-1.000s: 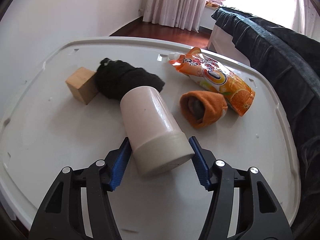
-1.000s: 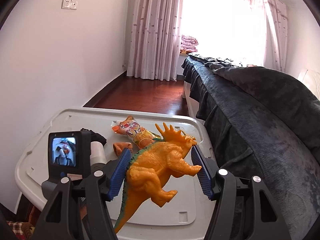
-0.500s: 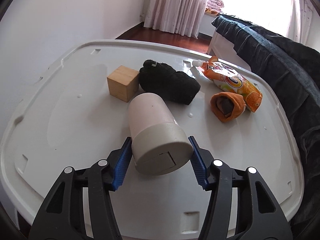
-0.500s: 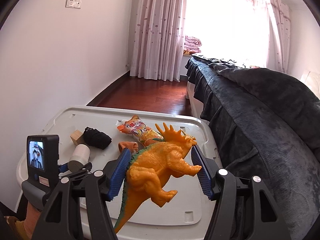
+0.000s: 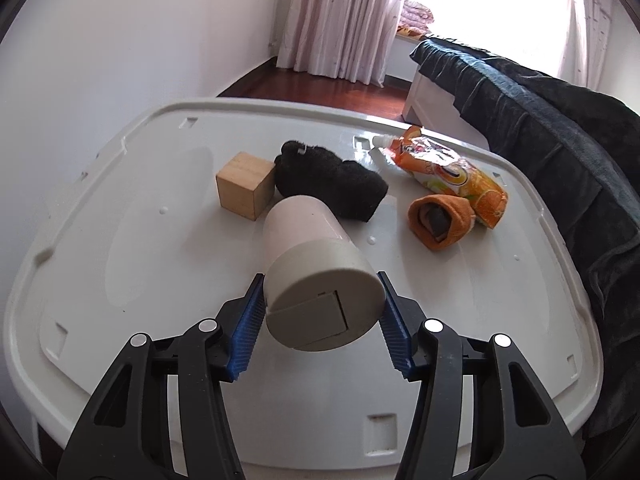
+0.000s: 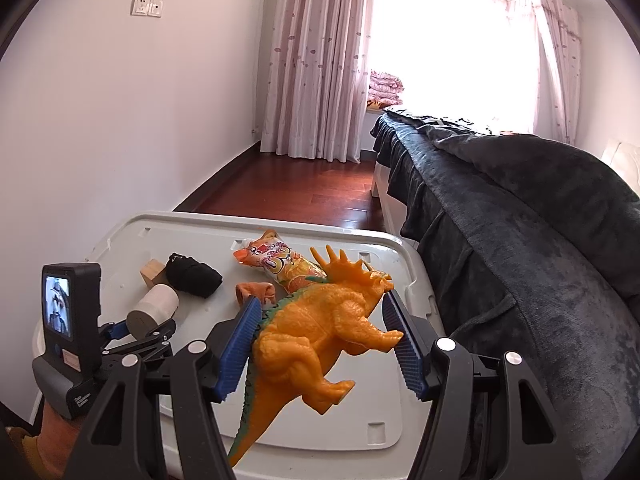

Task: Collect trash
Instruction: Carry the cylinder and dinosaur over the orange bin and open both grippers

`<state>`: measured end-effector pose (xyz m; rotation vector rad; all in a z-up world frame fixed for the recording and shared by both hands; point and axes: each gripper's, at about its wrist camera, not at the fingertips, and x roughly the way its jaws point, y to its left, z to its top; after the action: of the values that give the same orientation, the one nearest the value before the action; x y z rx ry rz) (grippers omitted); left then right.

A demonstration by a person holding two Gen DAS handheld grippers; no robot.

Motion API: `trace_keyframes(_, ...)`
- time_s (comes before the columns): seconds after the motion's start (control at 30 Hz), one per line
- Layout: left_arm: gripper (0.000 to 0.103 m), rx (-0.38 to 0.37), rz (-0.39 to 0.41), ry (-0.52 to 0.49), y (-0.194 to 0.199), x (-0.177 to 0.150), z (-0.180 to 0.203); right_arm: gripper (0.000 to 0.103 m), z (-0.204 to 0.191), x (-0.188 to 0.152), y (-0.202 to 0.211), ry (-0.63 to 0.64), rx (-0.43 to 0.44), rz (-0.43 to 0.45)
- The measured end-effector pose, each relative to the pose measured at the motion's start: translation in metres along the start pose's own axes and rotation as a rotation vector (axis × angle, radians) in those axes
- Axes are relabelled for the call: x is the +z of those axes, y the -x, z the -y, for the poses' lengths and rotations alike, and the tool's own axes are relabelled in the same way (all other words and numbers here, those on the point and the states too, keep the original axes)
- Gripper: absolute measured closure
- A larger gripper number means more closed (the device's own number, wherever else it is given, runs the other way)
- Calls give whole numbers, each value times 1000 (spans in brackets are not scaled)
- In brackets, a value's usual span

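Note:
My left gripper (image 5: 320,316) is shut on a pale pink bottle with a grey cap (image 5: 316,272), held above the white bin lid (image 5: 120,240); it also shows in the right wrist view (image 6: 154,308). My right gripper (image 6: 320,340) is shut on an orange toy dinosaur (image 6: 320,340), held over the lid's right side. An orange snack pouch (image 5: 452,172) lies at the lid's far right, also in the right wrist view (image 6: 276,264).
On the lid lie a wooden cube (image 5: 244,184), a black sock bundle (image 5: 332,180) and an orange sock roll (image 5: 440,220). A dark blanket-covered bed (image 6: 520,240) runs along the right. White wall on the left, curtains and window behind.
My left gripper with the bottle has pulled back and up from the lid, so more of the lid shows. My right gripper holds the dinosaur still.

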<state>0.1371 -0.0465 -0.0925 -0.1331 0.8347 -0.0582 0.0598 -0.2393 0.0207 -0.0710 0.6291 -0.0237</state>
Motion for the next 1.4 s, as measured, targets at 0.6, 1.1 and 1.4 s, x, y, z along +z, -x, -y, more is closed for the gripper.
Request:
trace_keyframes(0.6,53,-13,52,-23,61,6,-18,41,-29,0,13,22,23,12)
trace_keyframes(1.1,53,-48,14,-115,163,-67,-38,41,-81,-75,99,-19,95,-64)
trace_keyframes(1.4,53,-67,-76,-139,188,-120,-57,41,-99,-151,116,-29,126,-246)
